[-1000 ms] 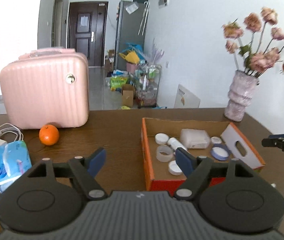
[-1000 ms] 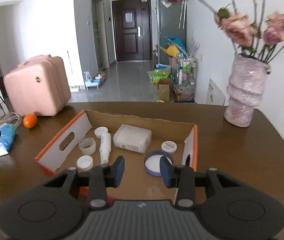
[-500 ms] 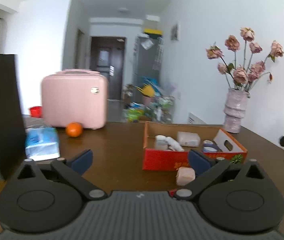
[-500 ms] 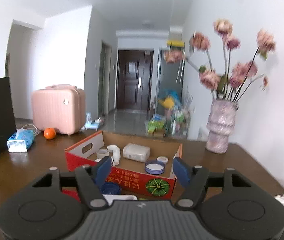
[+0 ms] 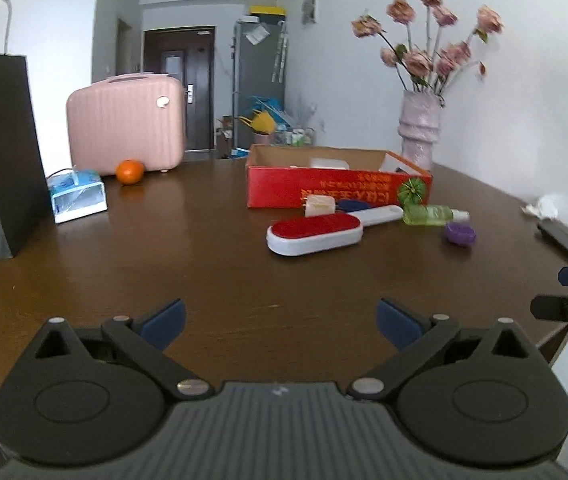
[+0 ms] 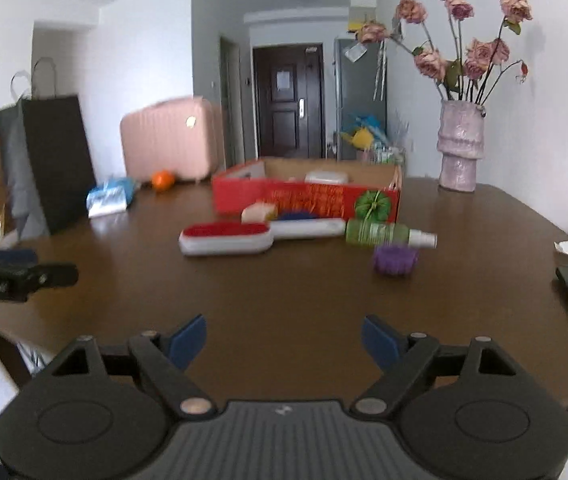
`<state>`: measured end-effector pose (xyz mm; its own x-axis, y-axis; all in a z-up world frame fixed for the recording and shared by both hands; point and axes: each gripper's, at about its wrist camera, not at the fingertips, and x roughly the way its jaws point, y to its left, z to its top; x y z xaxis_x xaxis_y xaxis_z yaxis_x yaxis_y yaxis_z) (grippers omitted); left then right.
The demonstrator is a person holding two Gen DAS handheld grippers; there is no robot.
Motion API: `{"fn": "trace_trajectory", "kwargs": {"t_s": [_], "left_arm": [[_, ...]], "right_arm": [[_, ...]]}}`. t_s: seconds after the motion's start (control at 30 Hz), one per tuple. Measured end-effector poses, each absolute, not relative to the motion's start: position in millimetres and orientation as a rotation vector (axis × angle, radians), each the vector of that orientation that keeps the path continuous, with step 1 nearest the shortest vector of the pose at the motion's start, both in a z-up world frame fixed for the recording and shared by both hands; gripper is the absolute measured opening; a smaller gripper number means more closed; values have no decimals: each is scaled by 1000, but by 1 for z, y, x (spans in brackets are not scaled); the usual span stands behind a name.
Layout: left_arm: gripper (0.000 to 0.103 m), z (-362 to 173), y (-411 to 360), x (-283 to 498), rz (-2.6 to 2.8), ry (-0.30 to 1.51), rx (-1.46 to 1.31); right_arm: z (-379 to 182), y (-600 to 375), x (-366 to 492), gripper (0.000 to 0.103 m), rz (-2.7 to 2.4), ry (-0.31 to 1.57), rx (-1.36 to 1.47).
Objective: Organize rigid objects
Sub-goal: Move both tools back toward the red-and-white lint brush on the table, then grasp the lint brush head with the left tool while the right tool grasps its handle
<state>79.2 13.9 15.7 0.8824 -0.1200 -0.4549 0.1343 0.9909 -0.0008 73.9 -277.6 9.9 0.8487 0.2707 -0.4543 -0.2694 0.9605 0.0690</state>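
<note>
Both claws empty and back from the loose items, ready for another pick.

The left claw gapes wide, holding nothing; the right claw is opening, nothing between its jaws. On the bench, just before the red box, lie a lint brush, a green bottle and a purple lid. The box shows a white case; its other contents are hidden. The next move likely calls for reaching forward over one item.
</note>
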Motion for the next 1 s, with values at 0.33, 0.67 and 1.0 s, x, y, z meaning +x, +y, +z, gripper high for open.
{"fn": "trace_trajectory", "kwargs": {"t_s": [0.33,0.67,1.0], "left_arm": [[103,15,12,95,-143,510,-29],[102,3,16,165,-100,599,-113],[68,-3,16,274,-103,680,-251]], "right_arm": [[7,-271,78,86,301,468,13],[-6,-286,142,70,307,540,132],[-22,-294,285,35,289,635,326]]}}
